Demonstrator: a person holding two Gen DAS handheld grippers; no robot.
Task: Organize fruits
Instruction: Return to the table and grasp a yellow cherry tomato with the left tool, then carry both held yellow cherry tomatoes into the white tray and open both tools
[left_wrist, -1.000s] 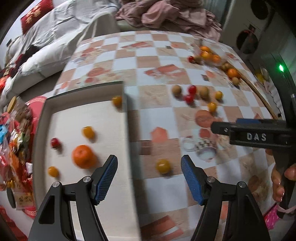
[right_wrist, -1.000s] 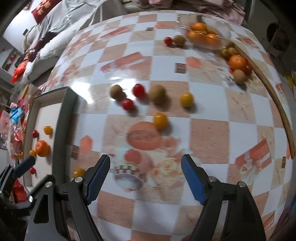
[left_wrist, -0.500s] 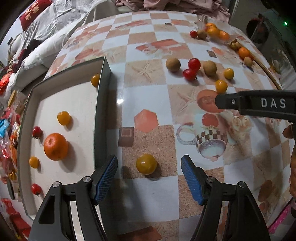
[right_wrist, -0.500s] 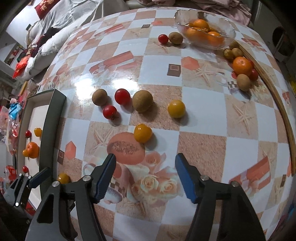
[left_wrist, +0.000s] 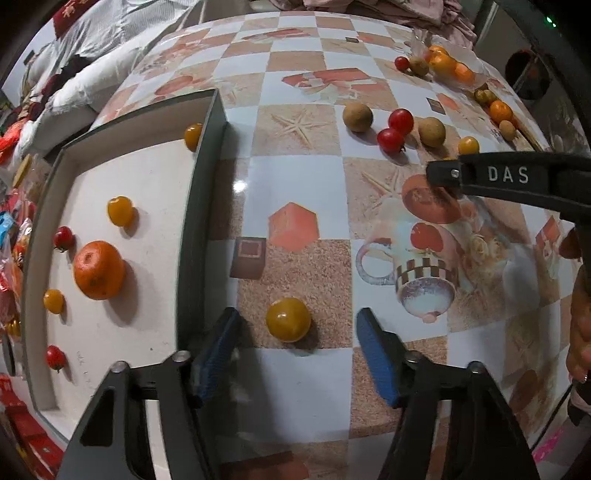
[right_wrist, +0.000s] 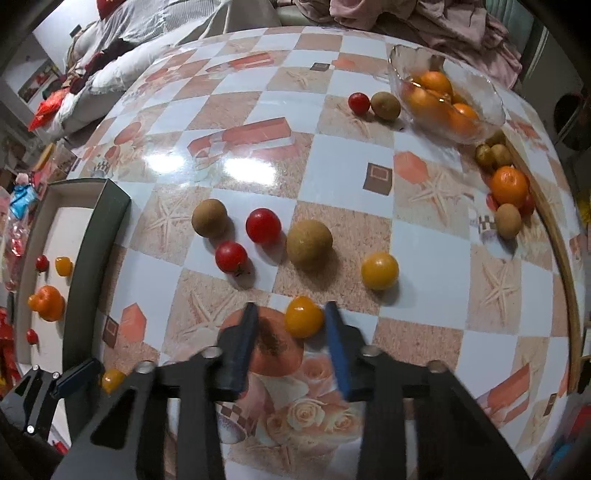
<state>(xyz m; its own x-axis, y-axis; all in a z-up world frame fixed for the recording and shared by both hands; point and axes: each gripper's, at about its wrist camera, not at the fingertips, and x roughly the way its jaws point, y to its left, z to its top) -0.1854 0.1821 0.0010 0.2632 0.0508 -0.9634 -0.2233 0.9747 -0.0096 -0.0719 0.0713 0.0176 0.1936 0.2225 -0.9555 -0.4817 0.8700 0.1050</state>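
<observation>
My left tool (left_wrist: 295, 350): jaws have just been narrowing but stand clear on both sides of a yellow cherry tomato (left_wrist: 288, 319); nothing held yet.
Left target: that tomato sits on the bench (left_wrist: 295, 177), just beside the outer wall of the tray (left_wrist: 201, 206).
My right tool (right_wrist: 290, 334): jaws have just been closing around a second yellow tomato (right_wrist: 303, 316); the right pad (right_wrist: 334, 332) looks to be touching it, the left one stands a little off, so I judge the grip not made.
How they will handle: light, smooth-skinned, round, so I expect them to roll or squirt out of a lopsided pinch; thin skin, soft flesh, so I want gentle pressure only.
Where to hold: across the widest part, pads square on opposite sides, low enough to stop it popping upward.
Tray contents: an orange mandarin (left_wrist: 98, 269) with small yellow and red tomatoes around it, all apart.
Middle of the bench: two red tomatoes (right_wrist: 263, 226), two brown round fruits (right_wrist: 309, 242) and another yellow tomato (right_wrist: 379, 270), close together.
Far side: glass bowl (right_wrist: 491, 110) of mandarins; more fruit near the bench rim.
</observation>
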